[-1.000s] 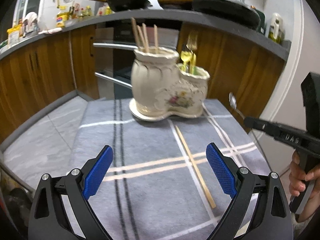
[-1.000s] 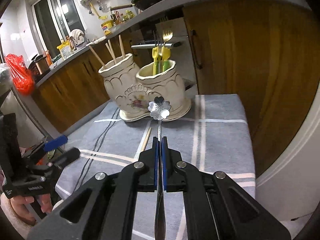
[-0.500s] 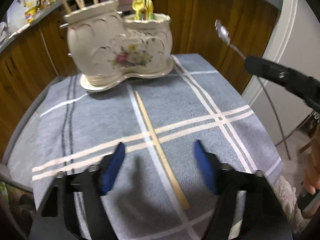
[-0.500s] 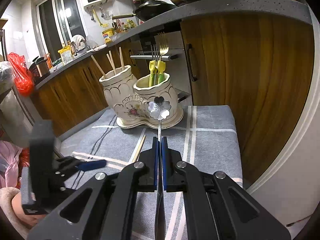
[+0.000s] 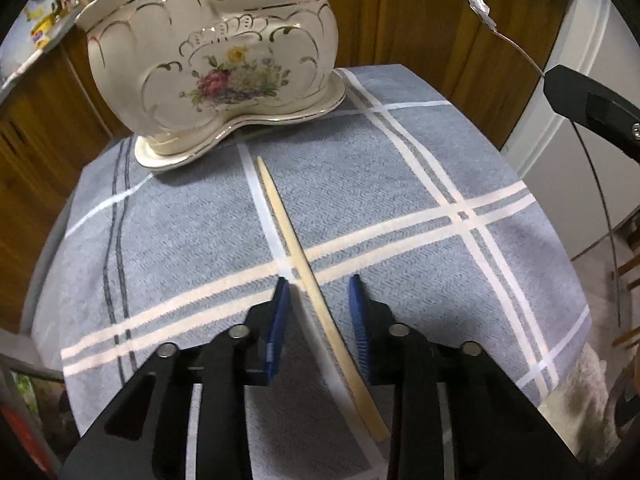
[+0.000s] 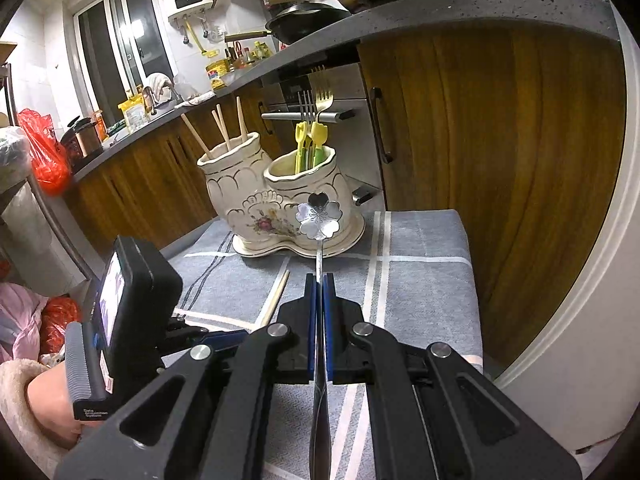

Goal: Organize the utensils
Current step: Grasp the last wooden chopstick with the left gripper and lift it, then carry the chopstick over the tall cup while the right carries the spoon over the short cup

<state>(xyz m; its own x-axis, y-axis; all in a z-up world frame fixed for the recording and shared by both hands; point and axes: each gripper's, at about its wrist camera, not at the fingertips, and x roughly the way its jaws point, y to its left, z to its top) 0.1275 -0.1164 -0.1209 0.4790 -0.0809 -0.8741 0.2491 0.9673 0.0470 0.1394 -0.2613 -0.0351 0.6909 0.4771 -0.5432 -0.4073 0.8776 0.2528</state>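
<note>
**Utensil station: cloth-covered table beside kitchen cabinets**

Left gripper (image 5: pixel 318 300) has just been closing; its pads straddle the chopstick (image 5: pixel 298 256) on the grey checked cloth (image 5: pixel 400 184) without pressing it. Ceramic holder (image 5: pixel 212 64) stands beyond. Right gripper (image 6: pixel 319 280) is clenched on the flower spoon (image 6: pixel 319 216); wooden cabinets (image 6: pixel 500 140) lie ahead.

Left wrist camera peers steeply down, close over the checked cloth (image 5: pixel 400 184). Right wrist camera looks flatter, toward the cabinets (image 6: pixel 500 152). Both catch the ceramic holder (image 5: pixel 208 64).
</note>
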